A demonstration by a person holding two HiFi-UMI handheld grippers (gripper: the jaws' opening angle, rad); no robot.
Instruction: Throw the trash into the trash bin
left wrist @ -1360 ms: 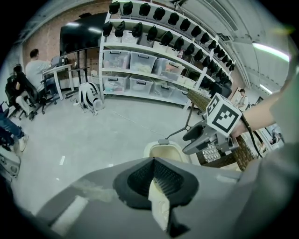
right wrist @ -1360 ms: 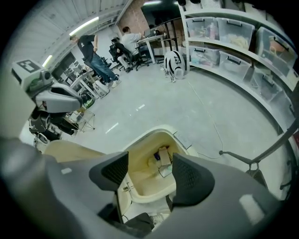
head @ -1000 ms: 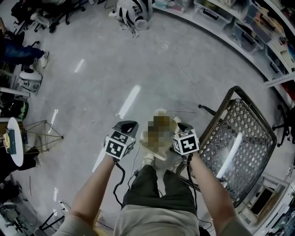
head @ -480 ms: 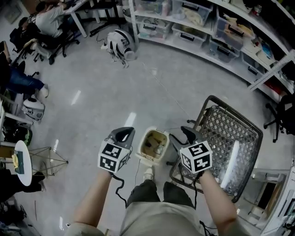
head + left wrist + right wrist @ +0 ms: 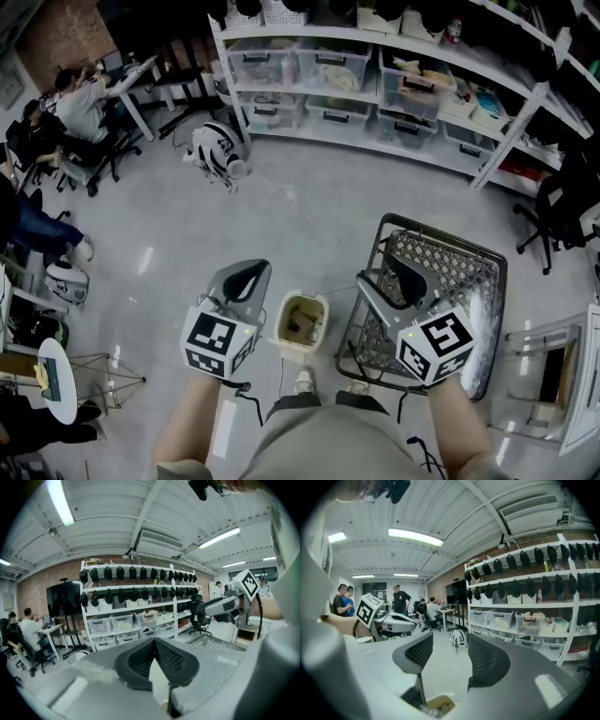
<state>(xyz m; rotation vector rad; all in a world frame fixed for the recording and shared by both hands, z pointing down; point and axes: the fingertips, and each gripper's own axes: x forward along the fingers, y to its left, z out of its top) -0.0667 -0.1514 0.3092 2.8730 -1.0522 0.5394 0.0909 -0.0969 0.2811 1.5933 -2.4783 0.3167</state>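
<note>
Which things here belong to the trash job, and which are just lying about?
Job: trash bin, with trash inside; left gripper, shut and empty; right gripper, open and empty.
Lying about: mesh cart; shelves of storage boxes; black-and-white legged robot.

Left claw [image 5: 248, 276] held out near level, jaws tip to tip, right claw [image 5: 395, 269] alongside, jaws apart, empty

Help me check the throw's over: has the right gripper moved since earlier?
Yes: the right gripper drew rightward away from the trash bin, over the wire cart.
</note>
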